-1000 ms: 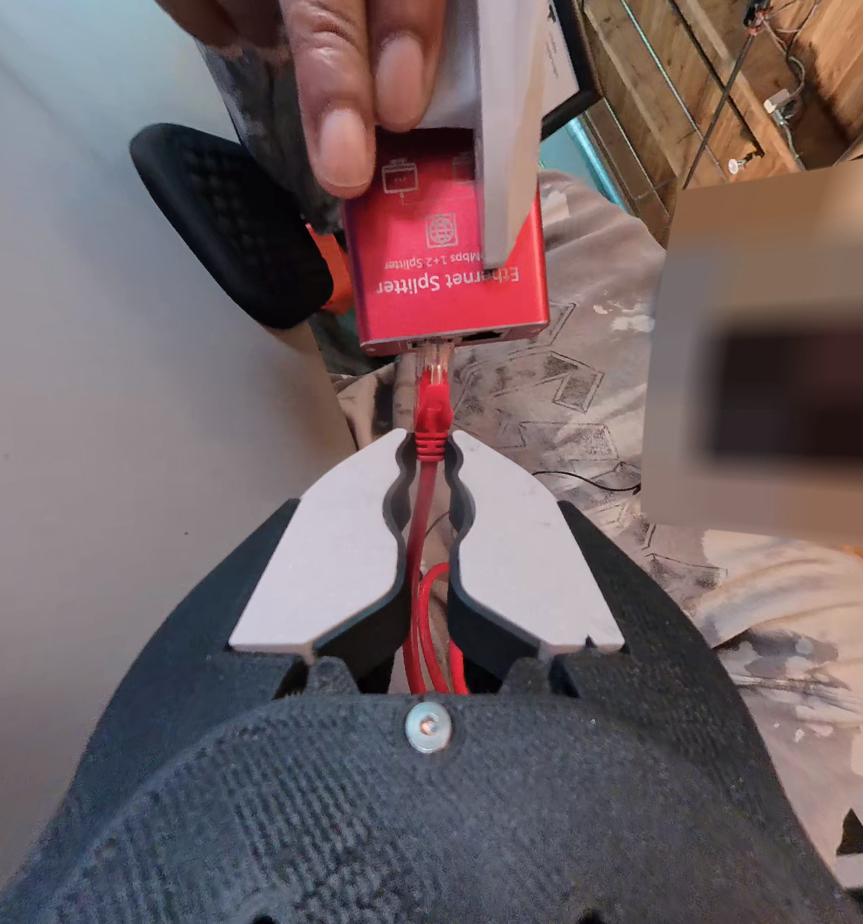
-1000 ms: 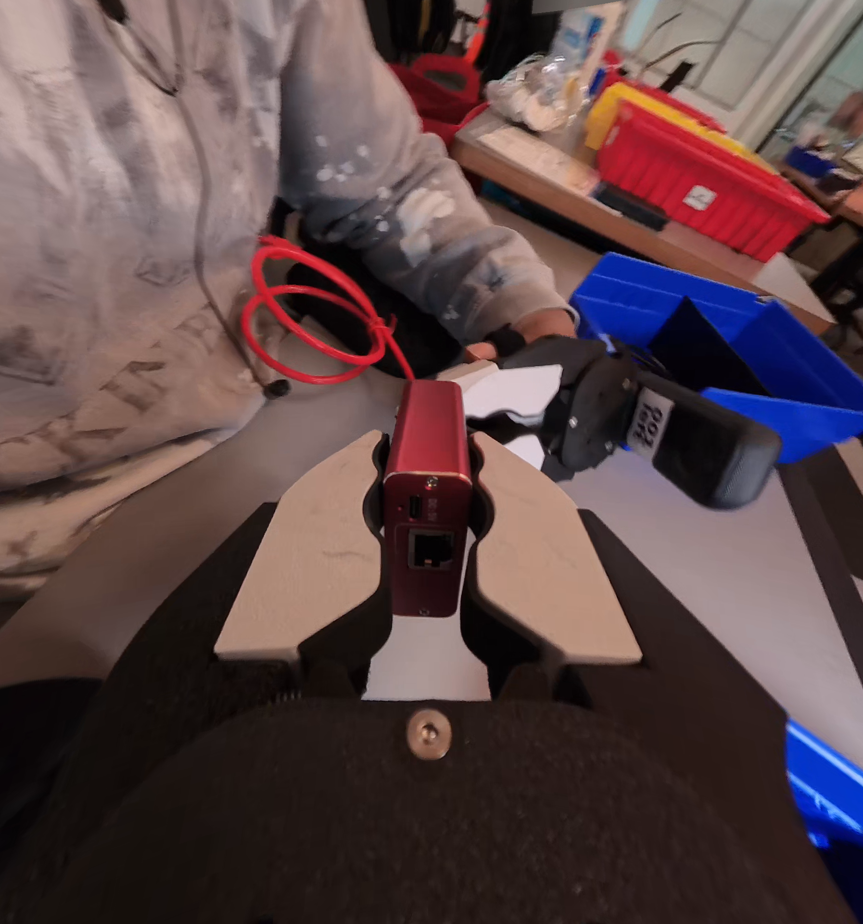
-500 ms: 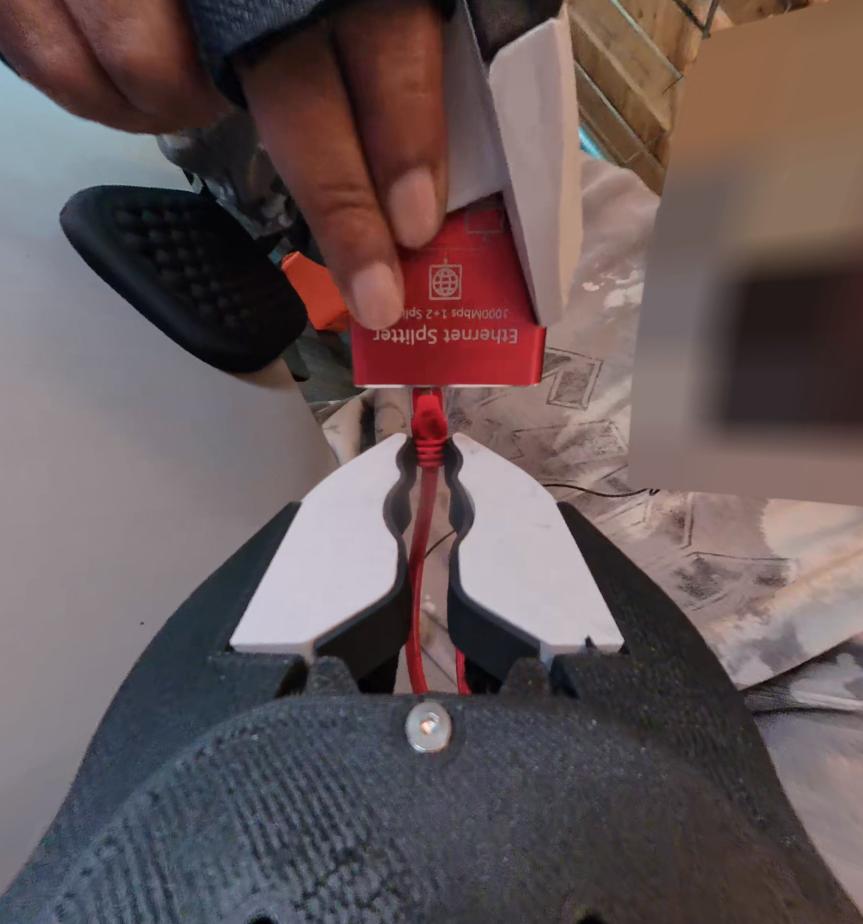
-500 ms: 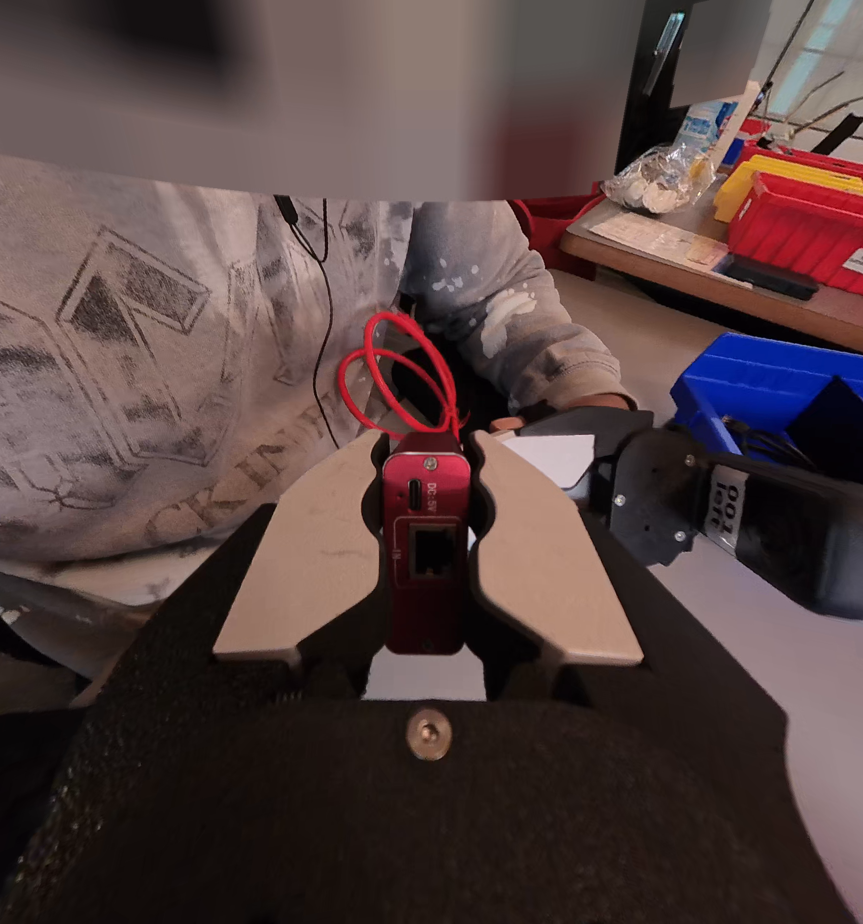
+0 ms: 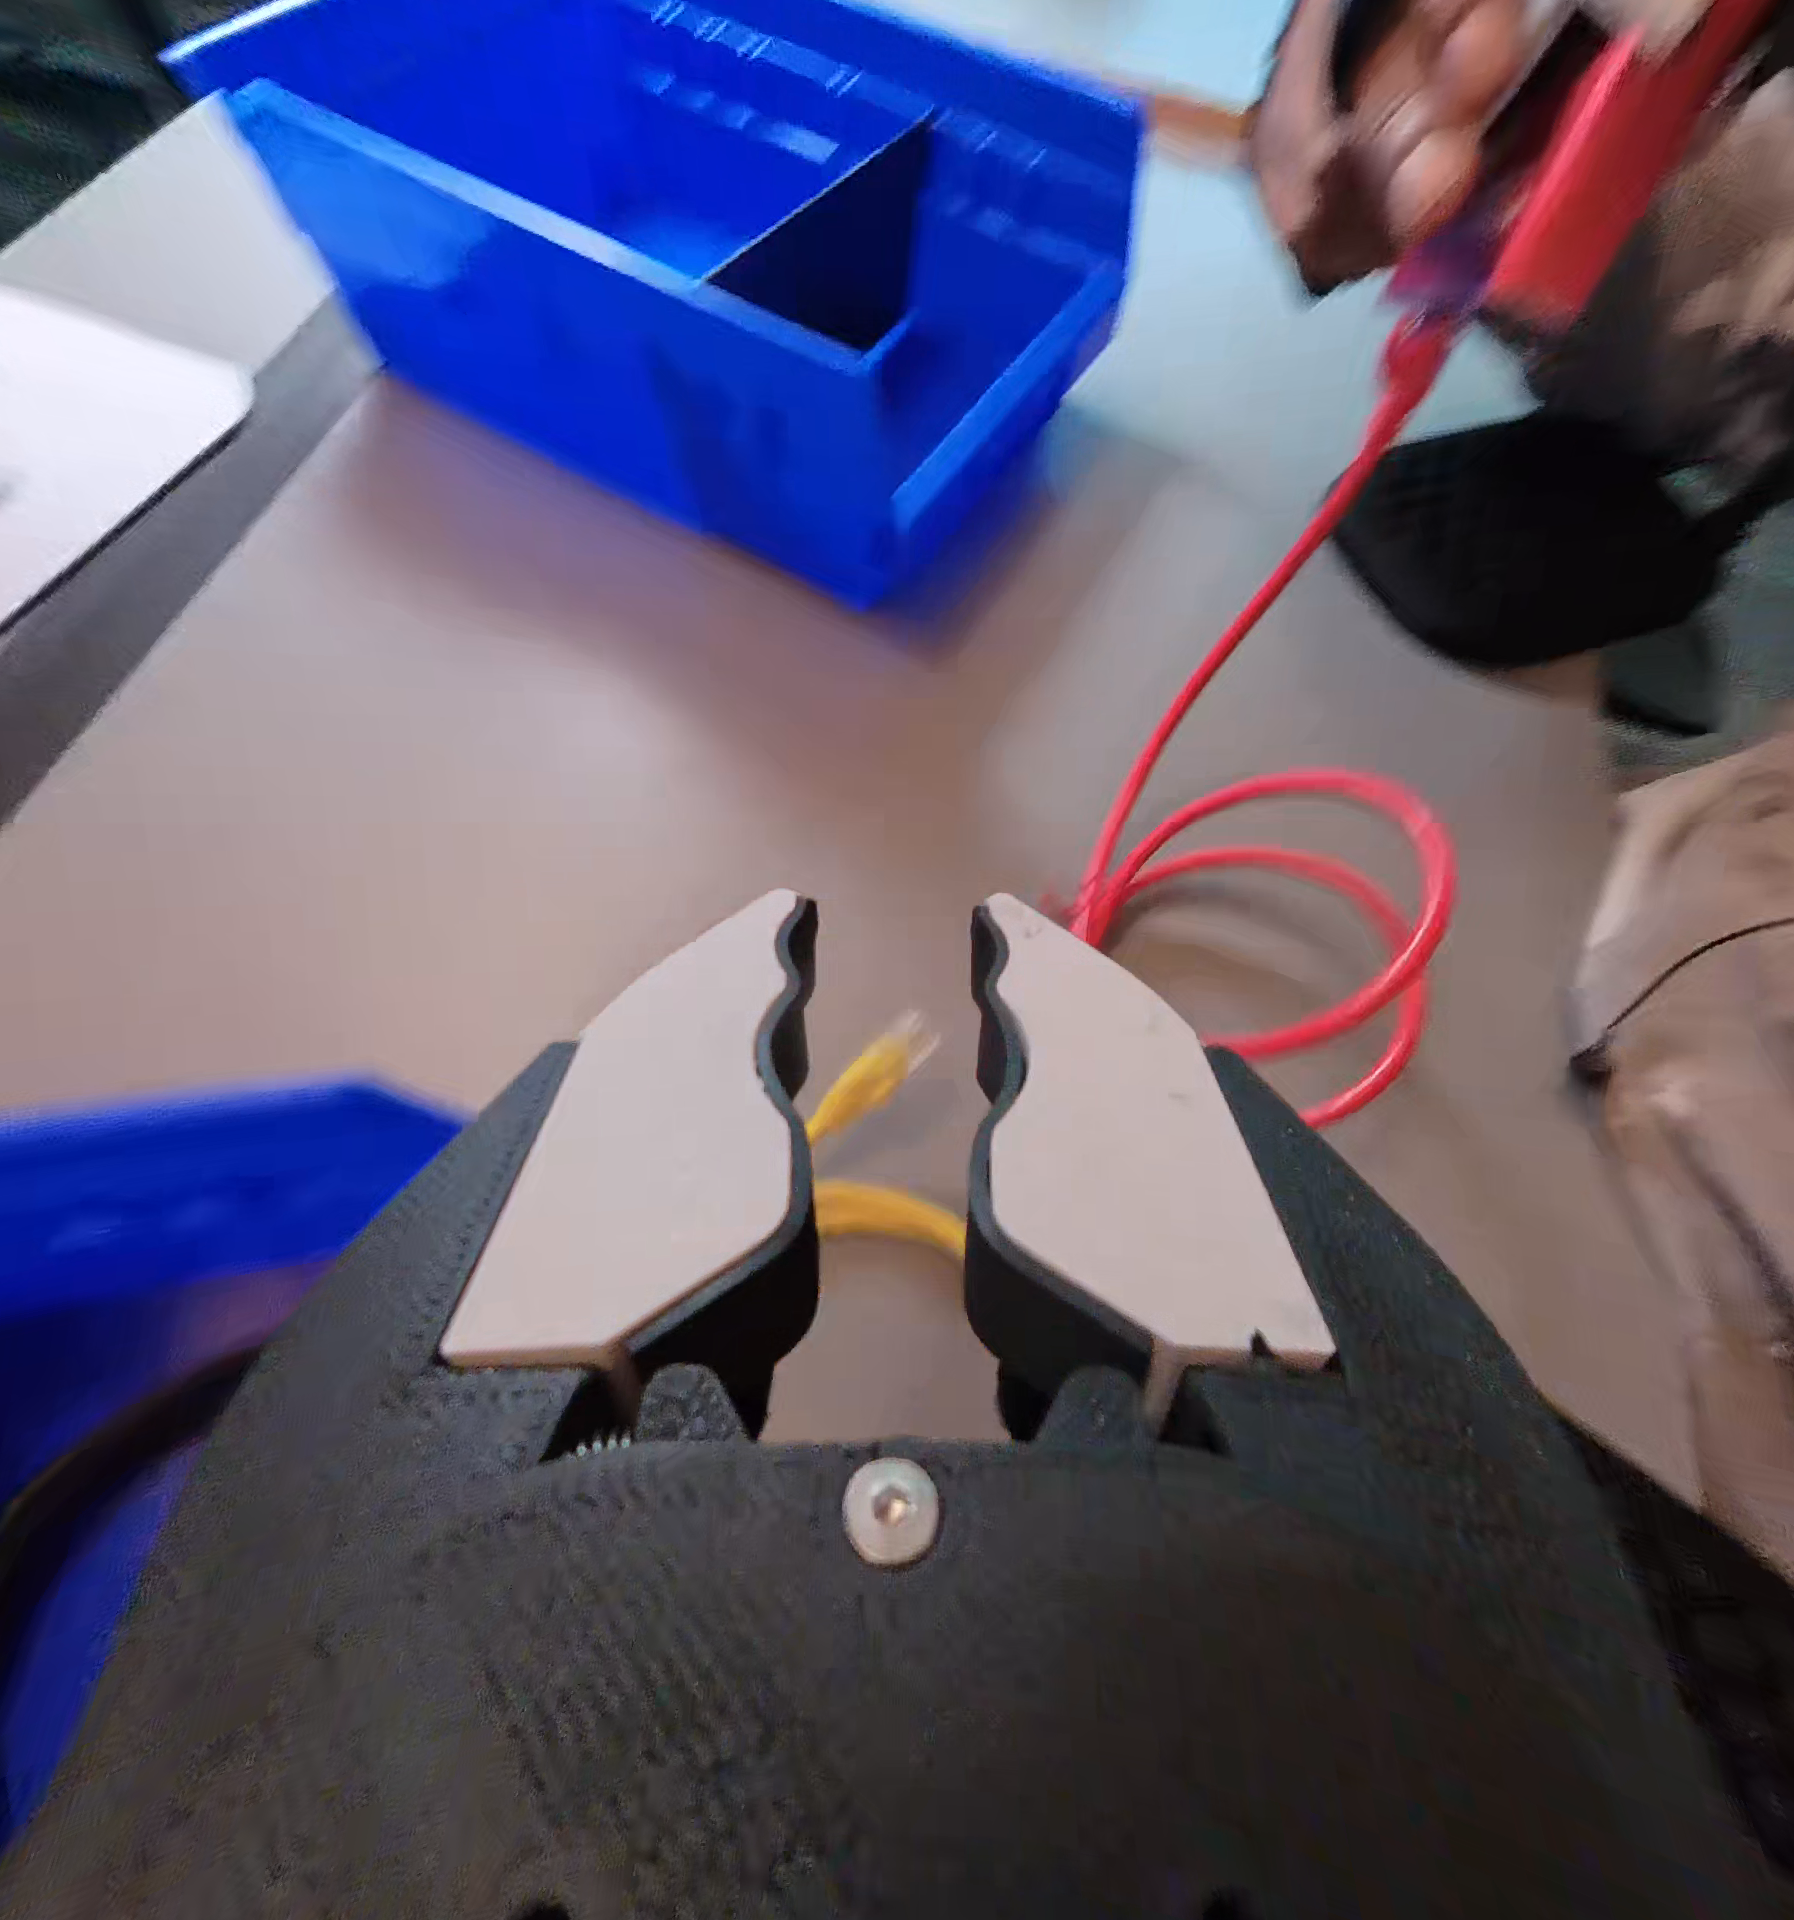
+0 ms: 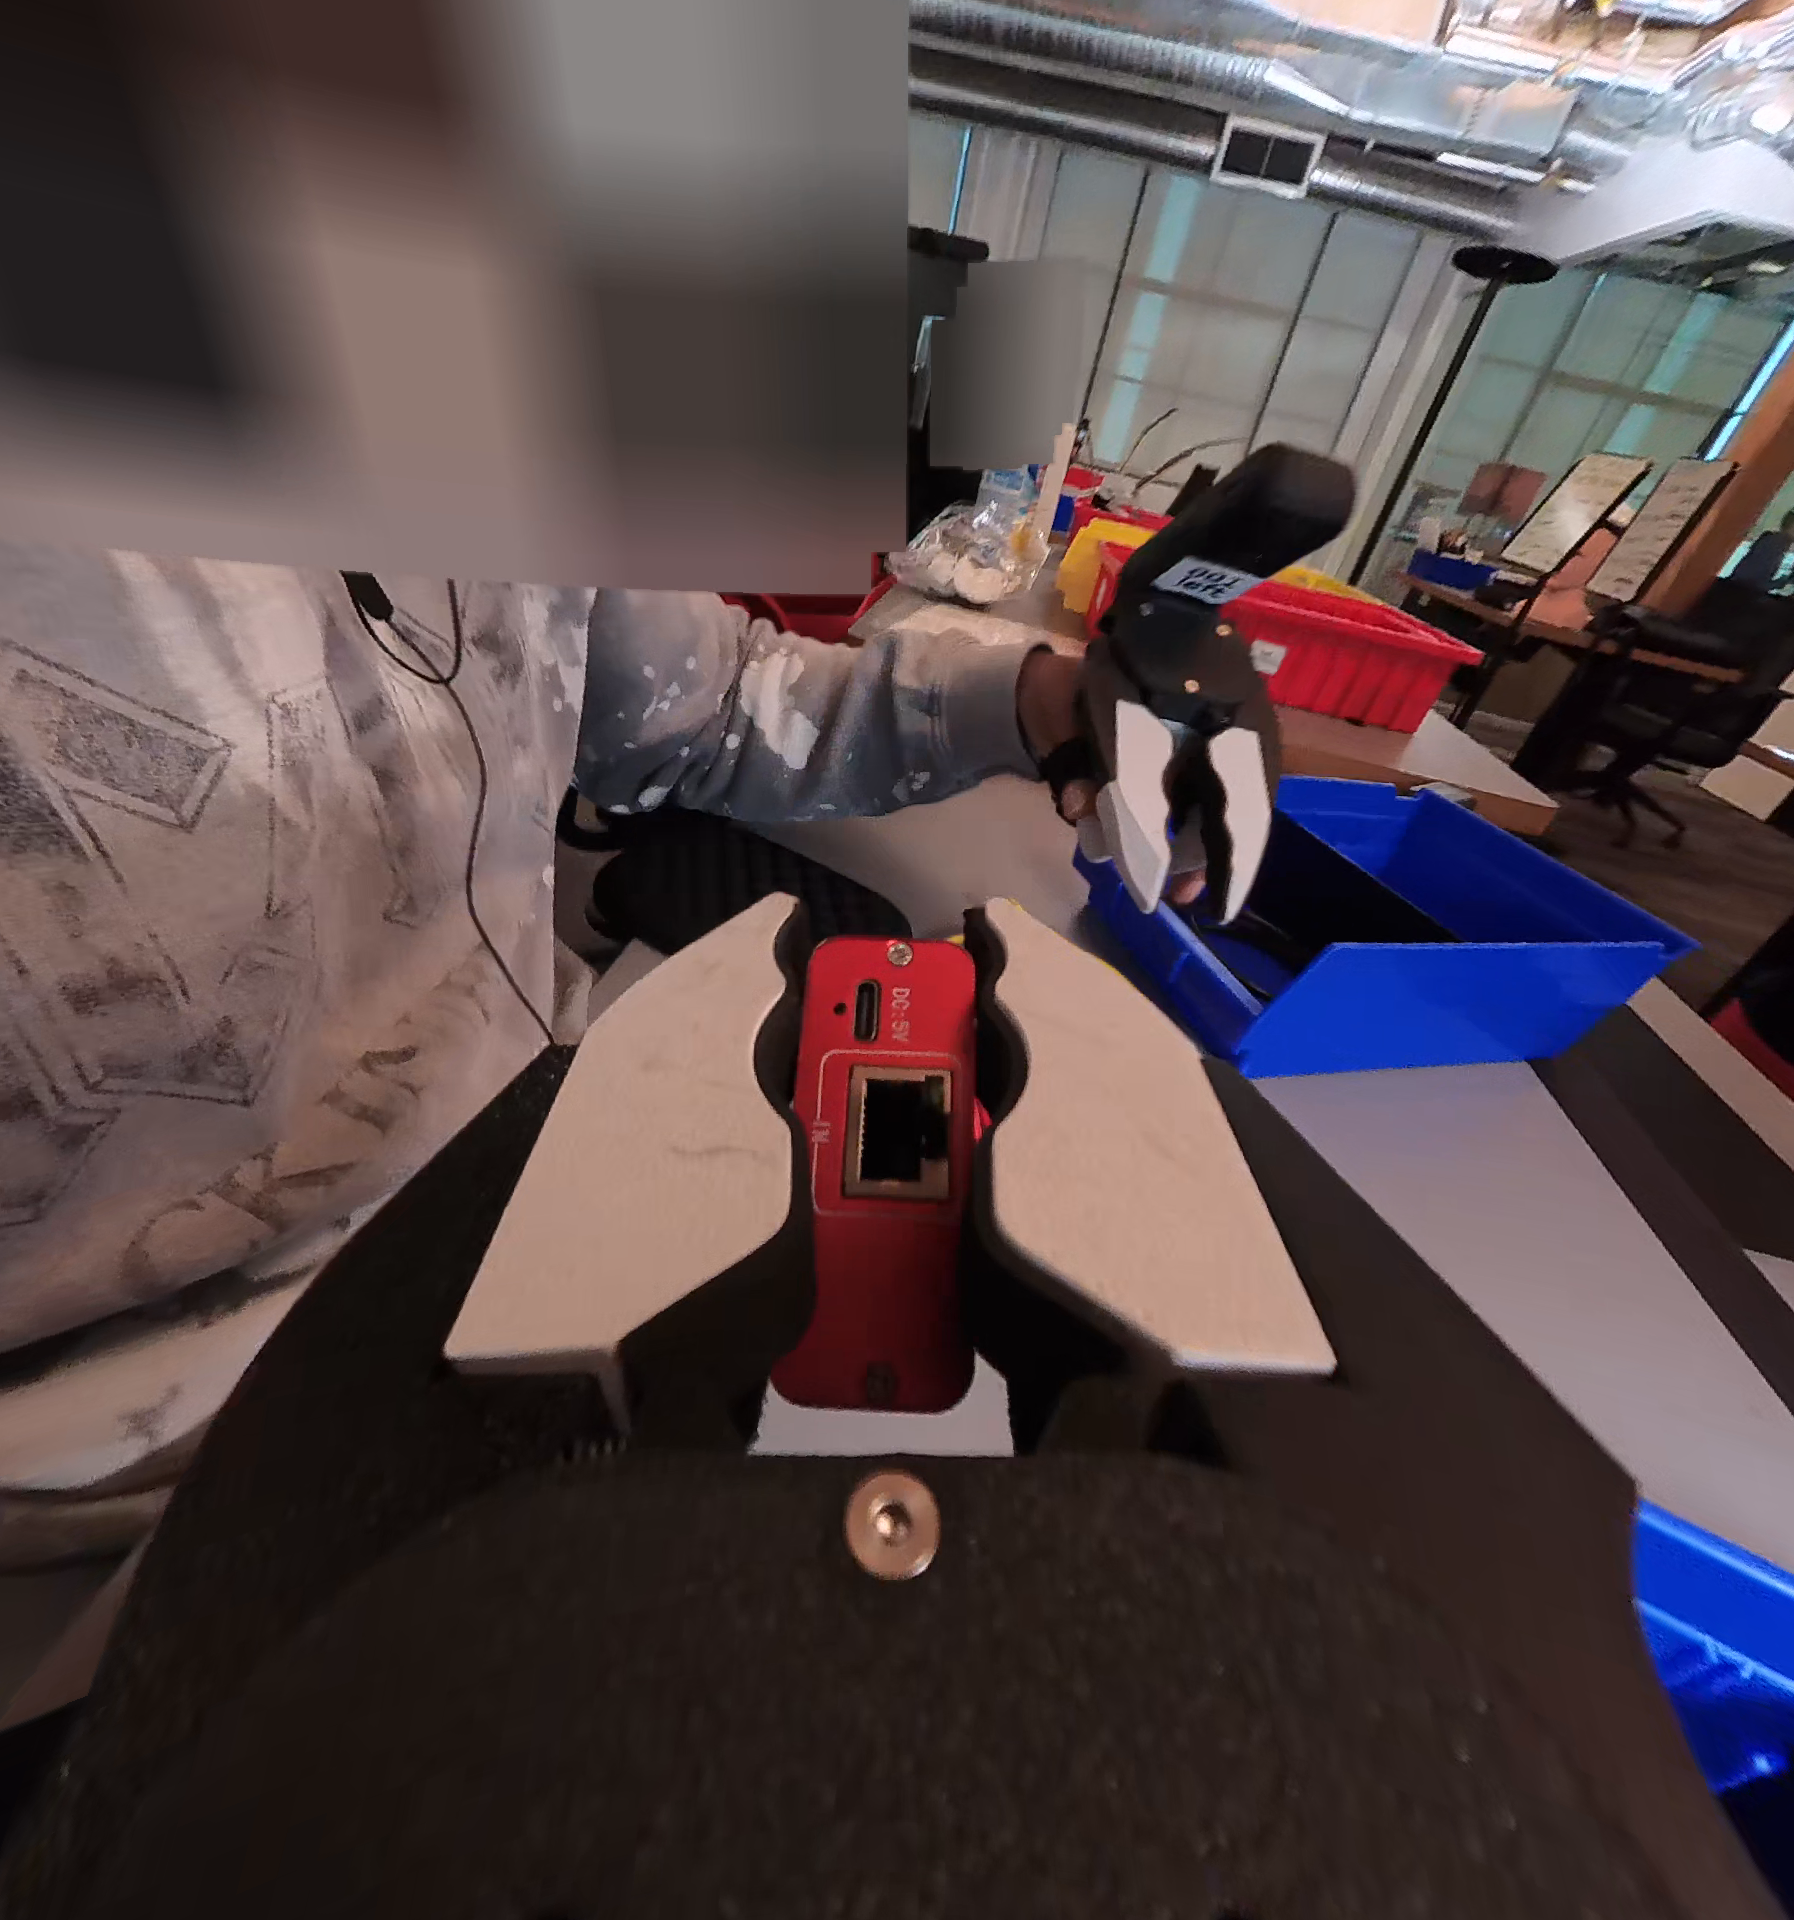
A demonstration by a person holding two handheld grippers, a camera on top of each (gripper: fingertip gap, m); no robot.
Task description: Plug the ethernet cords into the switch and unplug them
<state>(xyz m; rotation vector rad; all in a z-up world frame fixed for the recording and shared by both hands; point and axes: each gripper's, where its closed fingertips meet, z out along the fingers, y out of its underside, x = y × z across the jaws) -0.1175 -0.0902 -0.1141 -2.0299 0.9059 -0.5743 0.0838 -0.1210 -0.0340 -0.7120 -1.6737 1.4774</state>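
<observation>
My right gripper [image 6: 888,920] is shut on the red switch [image 6: 888,1153], held above the table with an empty port facing the camera. In the left wrist view the switch [image 5: 1568,197] is blurred at top right. The red cord [image 5: 1288,883] hangs from it and coils on the table. My left gripper [image 5: 893,914] is open and empty, just above the table. A yellow cord plug [image 5: 877,1070] lies on the table below the gap between its fingers. The left gripper [image 6: 1184,904] also shows in the right wrist view, open above a blue bin.
A blue divided bin [image 5: 664,343] stands ahead of the left gripper, and it shows in the right wrist view [image 6: 1444,977] too. A second blue bin [image 5: 145,1195] is at lower left. The person's grey sweatshirt [image 6: 197,883] borders the grey table [image 5: 457,779].
My left gripper has let go of the red cord, opened, and swung away from the switch to over the yellow cord. The right gripper has tilted the switch upward.
</observation>
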